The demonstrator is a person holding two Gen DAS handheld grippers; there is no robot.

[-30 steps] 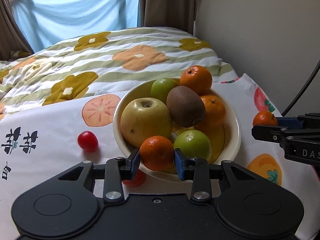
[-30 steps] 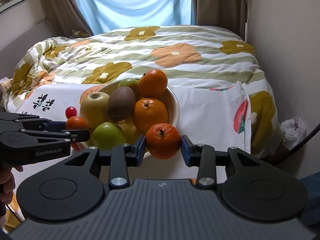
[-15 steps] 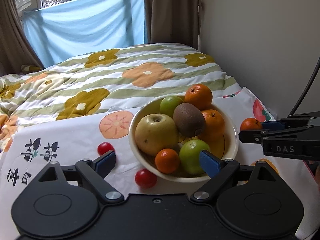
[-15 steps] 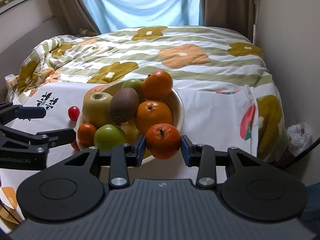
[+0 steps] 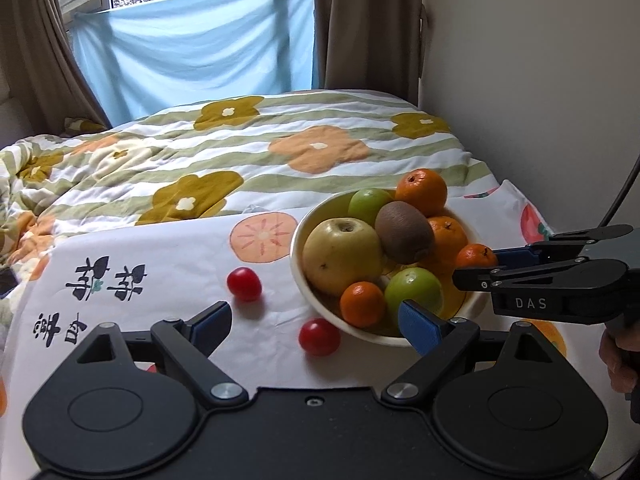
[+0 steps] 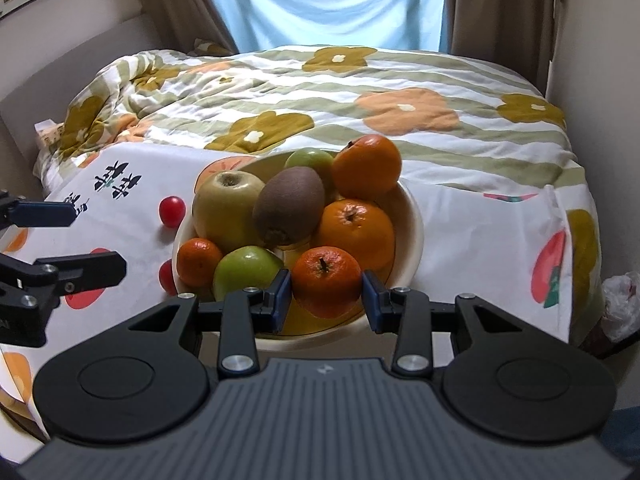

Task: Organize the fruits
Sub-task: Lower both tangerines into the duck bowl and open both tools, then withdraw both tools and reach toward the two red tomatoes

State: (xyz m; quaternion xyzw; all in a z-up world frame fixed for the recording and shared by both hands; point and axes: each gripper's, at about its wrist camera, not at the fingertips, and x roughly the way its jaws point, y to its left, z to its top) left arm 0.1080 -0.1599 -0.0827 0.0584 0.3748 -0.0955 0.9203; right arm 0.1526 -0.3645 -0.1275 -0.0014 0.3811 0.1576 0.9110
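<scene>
Quilted duvet (image 5: 256, 148), soft and rumpled, green stripes with ochre and orange flower prints, covering bed behind. Flat white printed cloth (image 5: 160, 256) in front, smooth, persimmon motifs and black characters, bowl resting on it. Pale blue sheet (image 5: 192, 44) hung across window, brown curtains either side.

Cream glossy bowl (image 5: 298, 276), round, shallow, piled full. Inside: big yellow-green apple (image 5: 340, 254), matte, speckled, stem pit up; fuzzy brown oval kiwi (image 5: 404, 232) lying on top of pile against apple; large orange (image 6: 358, 232) with dimpled skin under kiwi; another orange (image 5: 422, 190) on far rim; two smooth green round fruits, one near front (image 5: 414, 290), one at back (image 5: 368, 204); small mandarin (image 5: 362, 304) at front rim beside green fruit.

Outside bowl on cloth: two shiny red cherry tomatoes, one (image 5: 244, 284) well left of bowl, one (image 5: 319, 336) just beside front rim.

Right gripper (image 6: 326, 298), black plastic with blue pads, clamped on small mandarin (image 6: 326, 280), pebbled skin, stem up, held over near edge of bowl, just above contents. Hand partly visible at edge of left view, on right gripper's handle.

Left gripper (image 5: 316, 324) fingers spread wide, nothing between pads, hovering over cloth in front of bowl, right pad overlapping bowl rim in view.
</scene>
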